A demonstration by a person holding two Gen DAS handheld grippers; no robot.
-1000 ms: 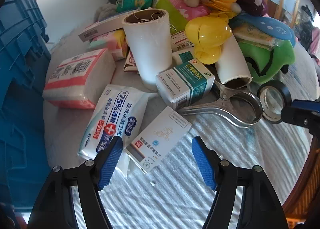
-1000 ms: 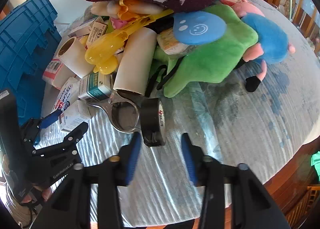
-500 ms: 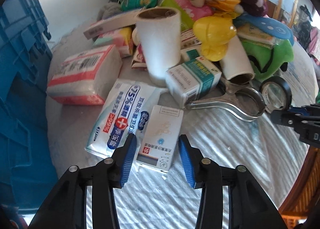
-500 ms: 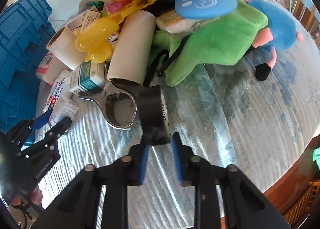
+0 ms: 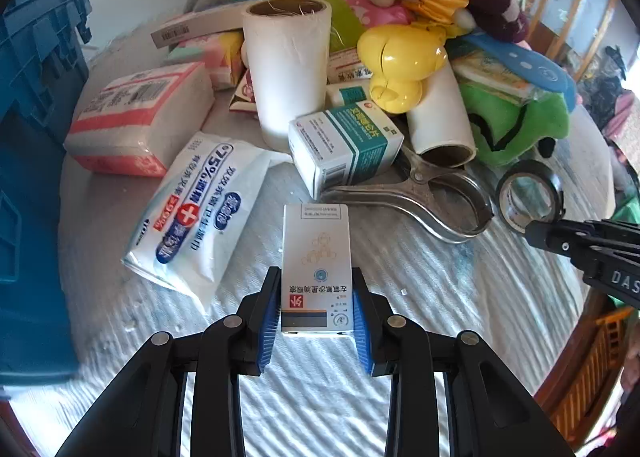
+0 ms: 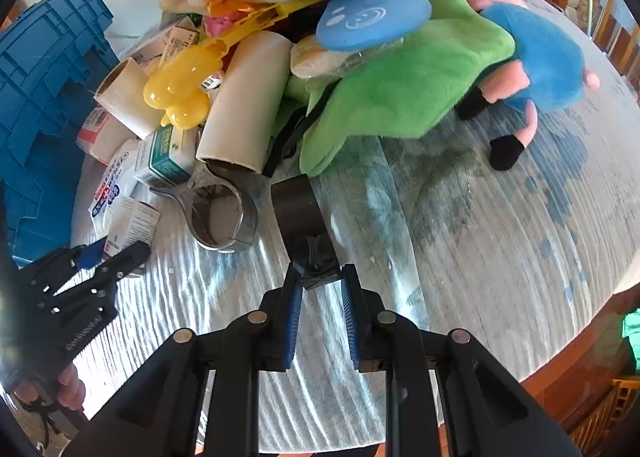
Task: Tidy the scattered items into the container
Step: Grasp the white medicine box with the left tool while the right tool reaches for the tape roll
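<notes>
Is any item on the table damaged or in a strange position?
No damage shows. One white paper roll stands upright while another lies on its side under the yellow plastic toy.

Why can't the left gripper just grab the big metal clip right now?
Probably not yet: the left gripper has just been closing and is shut on the white medicine box. The metal clip lies uncovered just beyond it, once the box goes.

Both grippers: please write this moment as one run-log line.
left gripper: closing on white medicine box | right gripper: shut on black tape roll | blue crate: nothing dropped yet
</notes>
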